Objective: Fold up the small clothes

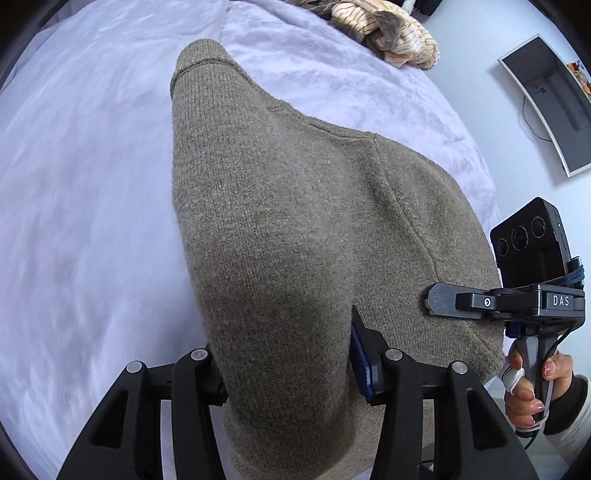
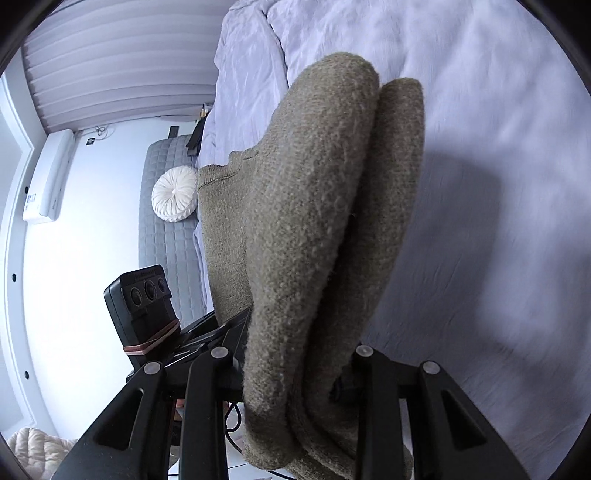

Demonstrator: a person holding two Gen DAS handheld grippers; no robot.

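Note:
An olive-brown knit sweater (image 1: 280, 206) hangs lifted over the white bed, stretched between both grippers. My left gripper (image 1: 288, 354) is shut on a thick bunch of it at the bottom of the left wrist view, the fabric filling the gap between the fingers. At the right of that view my right gripper (image 1: 430, 299) pinches the sweater's far edge, with a person's hand (image 1: 532, 387) on its handle. In the right wrist view the sweater (image 2: 317, 206) hangs in two doubled layers, and my right gripper (image 2: 295, 369) is shut on them. The left gripper's body (image 2: 147, 306) shows at the left.
The white bed cover (image 1: 74, 184) spreads under the sweater. A pile of striped beige cloth (image 1: 388, 33) lies at the bed's far end. Beside the bed are a grey quilted bench (image 2: 170, 251) with a round white cushion (image 2: 174, 194) and a wall screen (image 1: 546, 107).

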